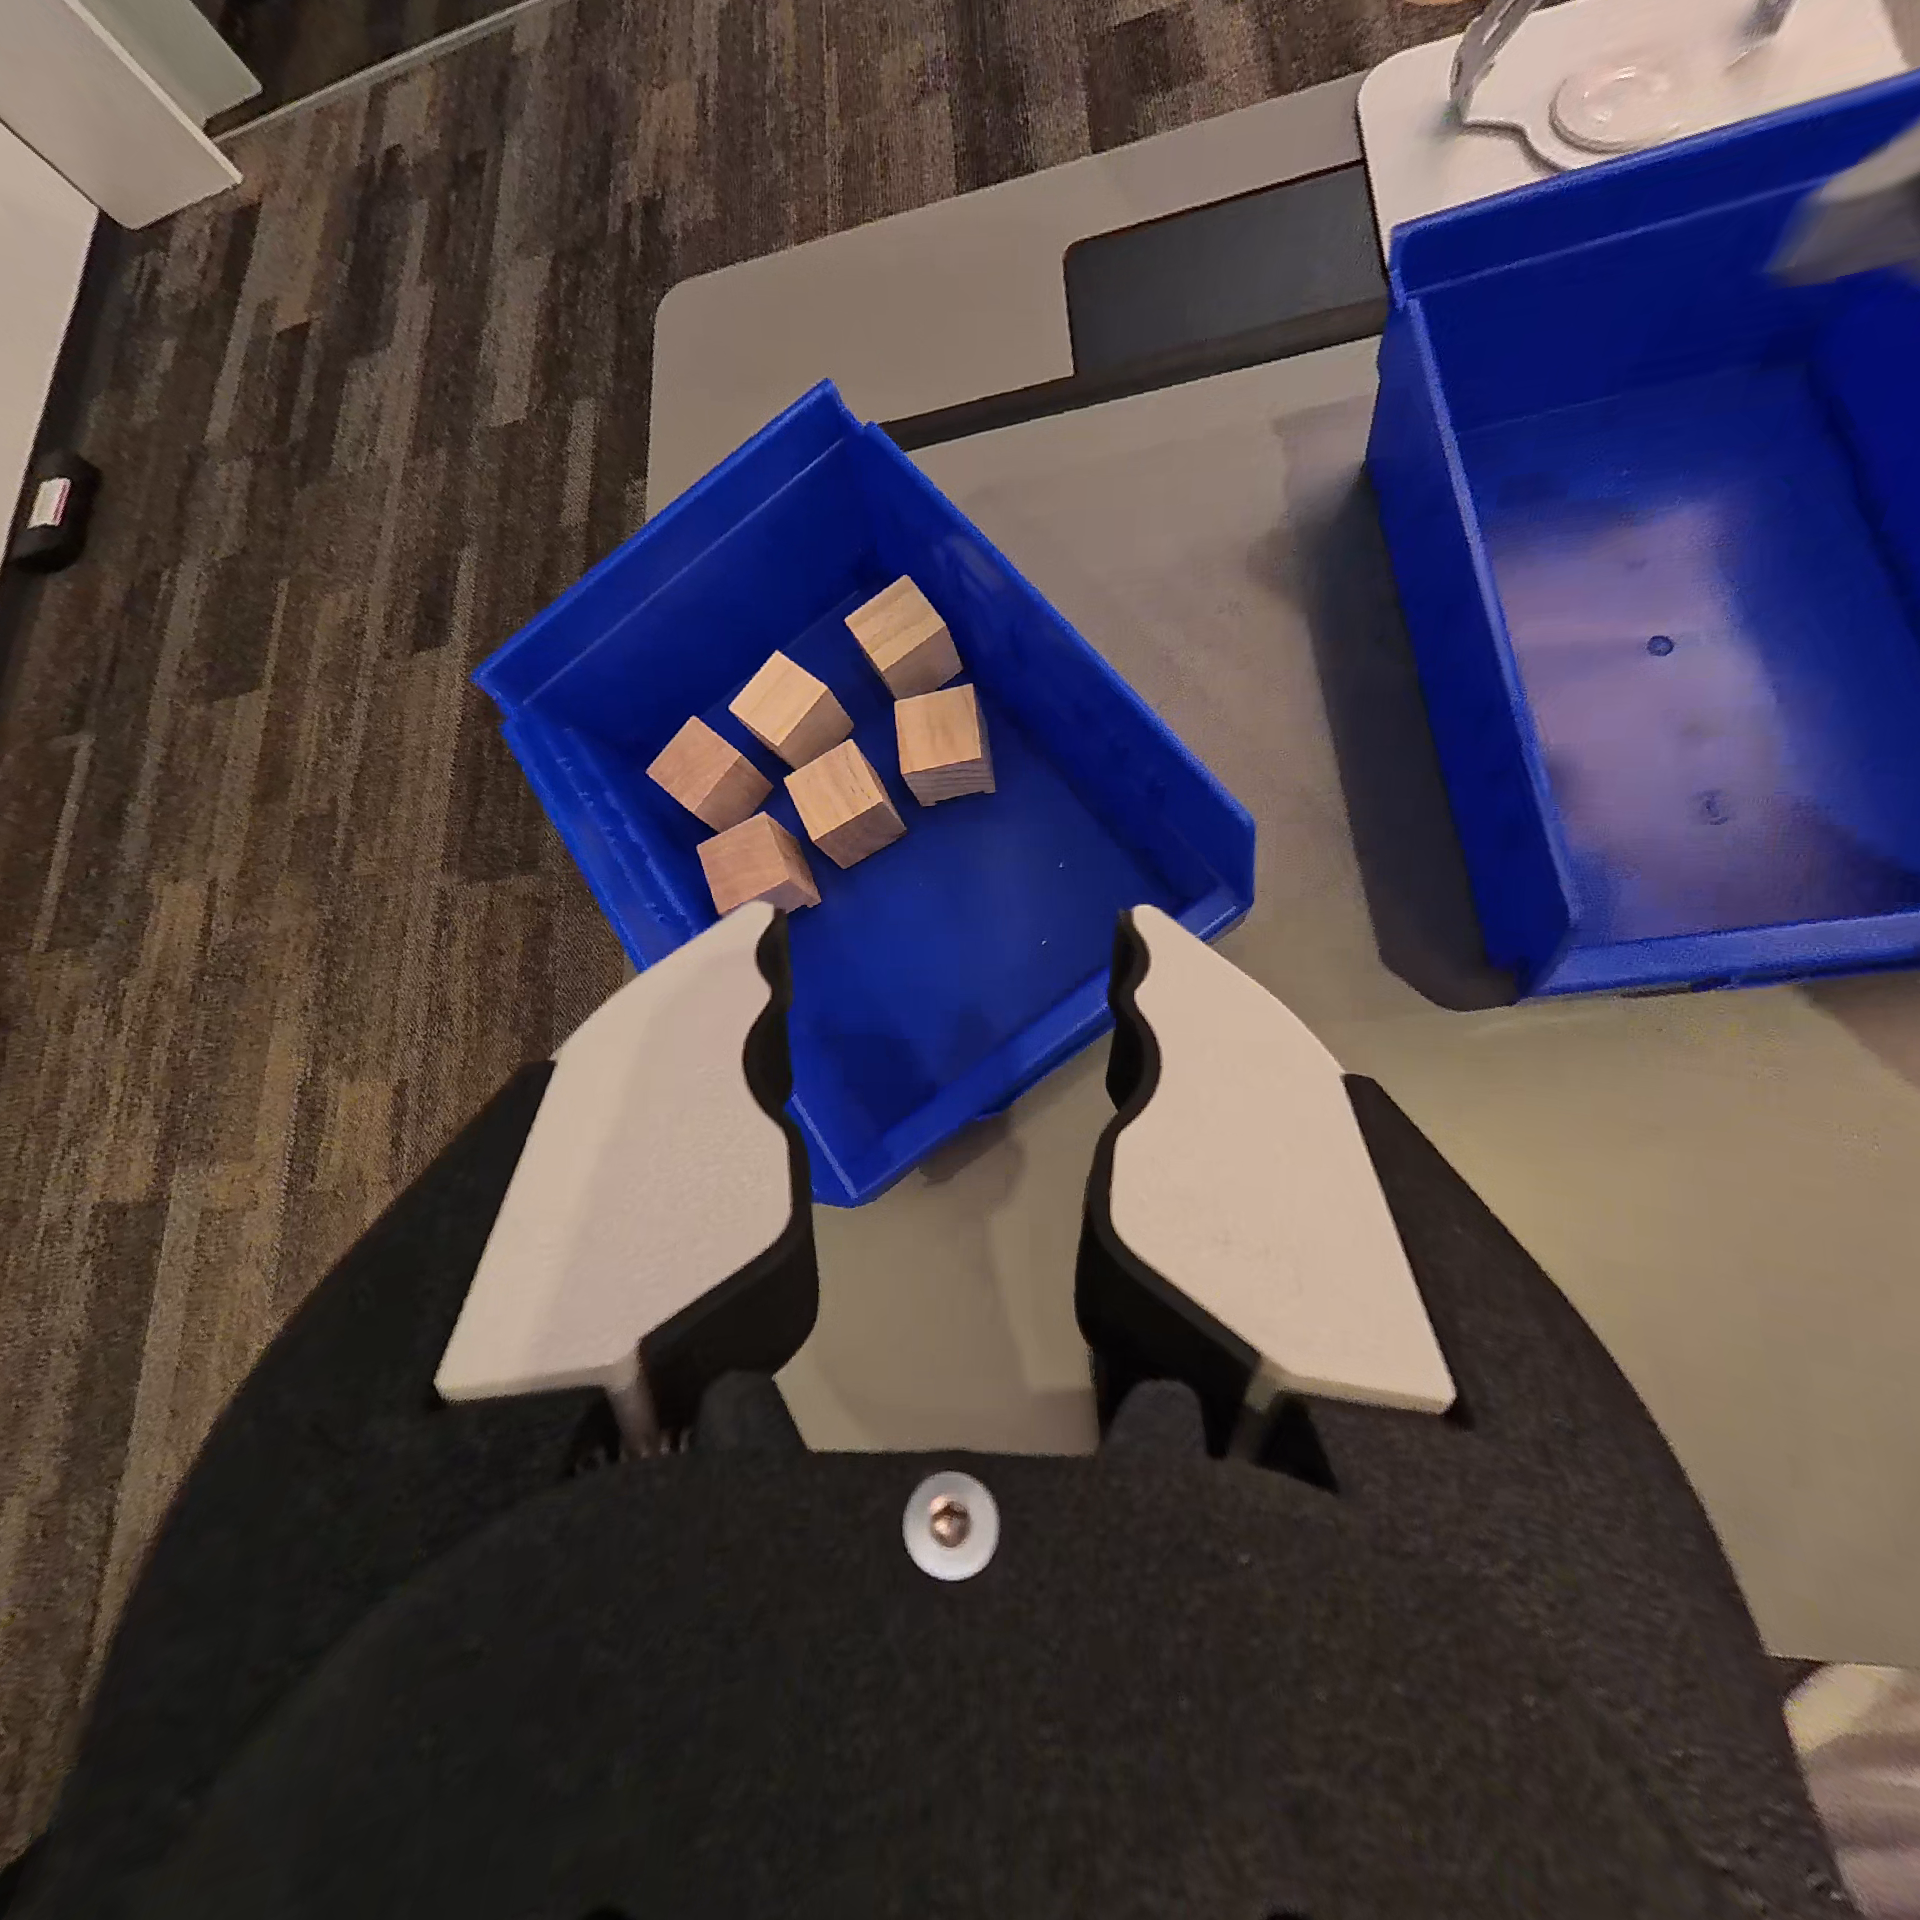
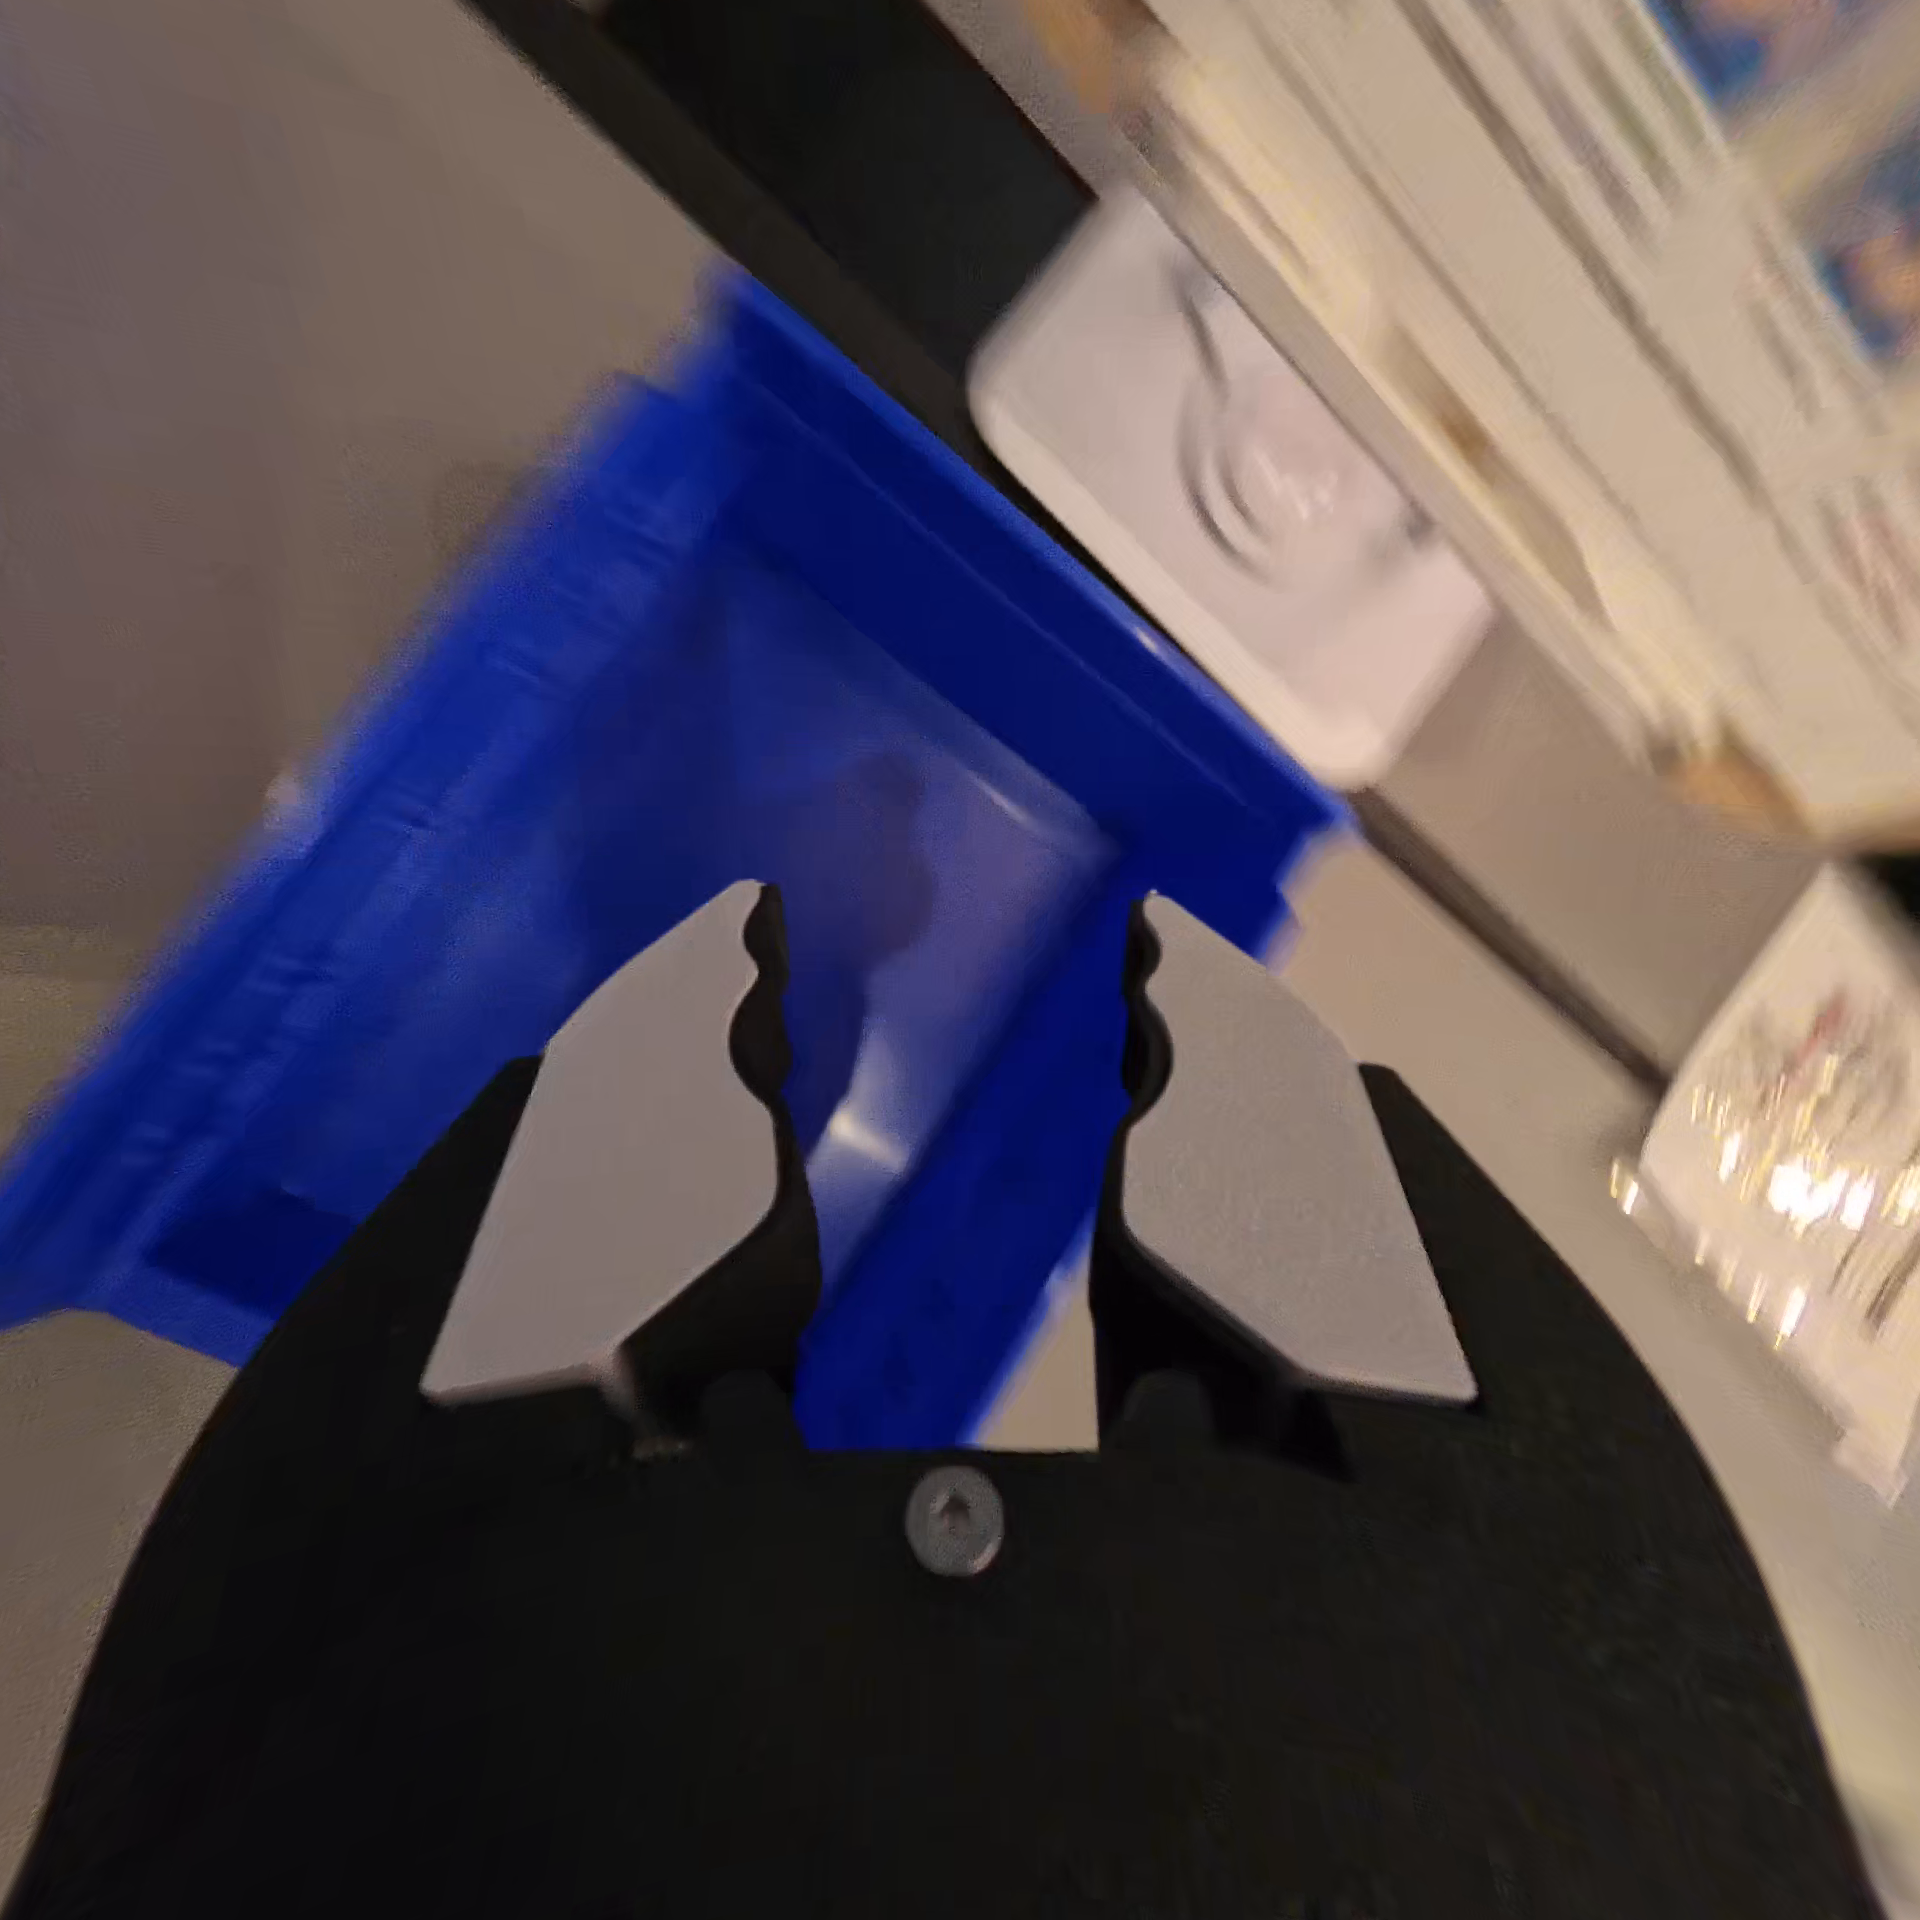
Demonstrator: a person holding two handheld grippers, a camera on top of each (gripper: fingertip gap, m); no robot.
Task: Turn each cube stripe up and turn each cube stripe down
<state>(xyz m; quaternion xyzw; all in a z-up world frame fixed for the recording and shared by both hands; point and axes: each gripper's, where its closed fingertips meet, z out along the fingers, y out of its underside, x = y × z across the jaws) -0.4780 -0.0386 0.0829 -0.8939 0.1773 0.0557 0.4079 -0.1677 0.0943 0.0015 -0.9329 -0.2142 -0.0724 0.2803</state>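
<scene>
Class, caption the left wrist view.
Open left gripper above a blue bin holding six wooden cubes.

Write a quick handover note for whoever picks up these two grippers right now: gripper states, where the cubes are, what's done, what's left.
Left hand-held gripper: open, empty, above the near end of the small bin.
Right hand-held gripper: open, empty, over the large bin, which looks empty; this view is blurred.
Cubes: six, all in the small bin, clustered toward its far left side.
Done: nothing evident; no cube is gripped and no stripe shows on the visible faces.
Left: turning every cube.
</scene>
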